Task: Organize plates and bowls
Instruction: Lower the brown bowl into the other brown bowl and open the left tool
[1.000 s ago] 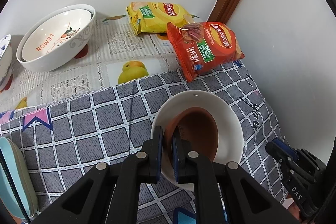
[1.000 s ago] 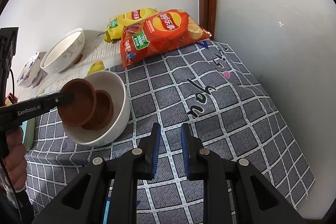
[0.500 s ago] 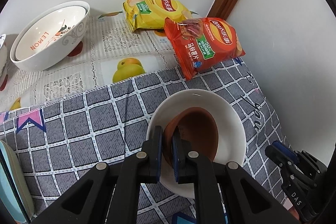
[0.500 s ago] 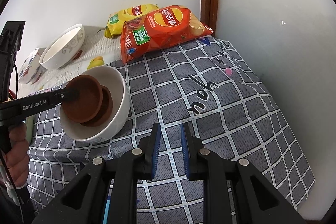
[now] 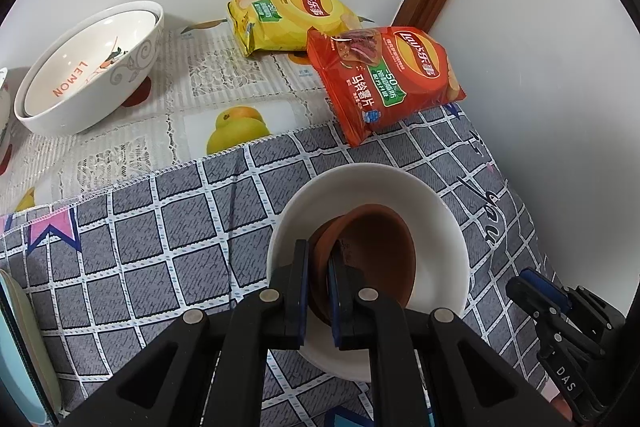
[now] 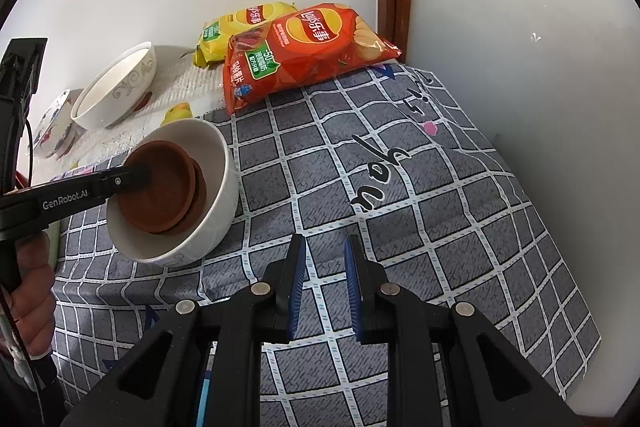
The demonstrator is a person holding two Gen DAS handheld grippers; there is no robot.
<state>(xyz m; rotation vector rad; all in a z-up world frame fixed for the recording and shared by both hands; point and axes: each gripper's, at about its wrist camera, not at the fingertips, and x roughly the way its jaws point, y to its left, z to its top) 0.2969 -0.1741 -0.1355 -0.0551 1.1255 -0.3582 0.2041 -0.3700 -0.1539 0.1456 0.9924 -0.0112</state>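
The left gripper [image 5: 318,291], clenched on the near rim of the brown saucer [image 5: 376,255], held it tilted directly above a second saucer [image 6: 200,191] inside the white bowl [image 5: 440,211], while the right gripper [image 6: 324,287] stood empty, jaws slightly parted, well aside.

Left gripper [image 5: 318,287], right gripper [image 6: 323,287]: matte black plastic, angular linkage arms, silver round rivets at pivots, blue ribbed pads lining jaws. White "GenRobot.AI" lettering along left finger side; white "DAS" on right unit. Thin black cable [image 6: 27,143] by left handle.
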